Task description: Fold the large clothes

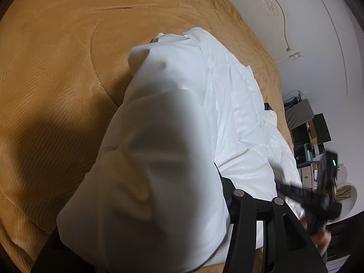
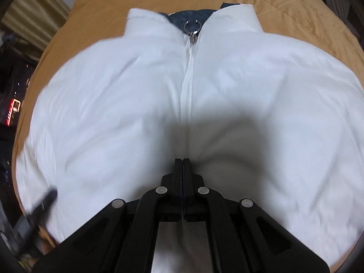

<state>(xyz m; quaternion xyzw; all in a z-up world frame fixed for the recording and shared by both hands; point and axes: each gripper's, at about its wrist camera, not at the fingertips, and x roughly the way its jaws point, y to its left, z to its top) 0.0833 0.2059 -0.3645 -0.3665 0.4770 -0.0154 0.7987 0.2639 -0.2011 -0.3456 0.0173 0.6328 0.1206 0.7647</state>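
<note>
A white puffy jacket (image 2: 136, 95) lies front up on a tan bedspread (image 2: 284, 4), its zipper closed up to a metal ring pull (image 2: 193, 27) at the dark-lined collar. My right gripper (image 2: 182, 162) is shut on the jacket's lower hem at the zipper line. In the left wrist view a fold of the jacket (image 1: 159, 147) is lifted close to the lens and hides my left gripper's fingertips; only its right linkage shows. The left gripper also appears blurred at the jacket's left edge in the right wrist view (image 2: 46, 199). The right gripper shows blurred in the left wrist view (image 1: 293, 190).
The tan bedspread (image 1: 56, 68) covers the bed around the jacket. A white carved headboard (image 1: 261, 6) and wall stand beyond it. Dark boxes and shelving (image 1: 311, 132) stand beside the bed. A curtain (image 2: 29, 6) hangs at the far left.
</note>
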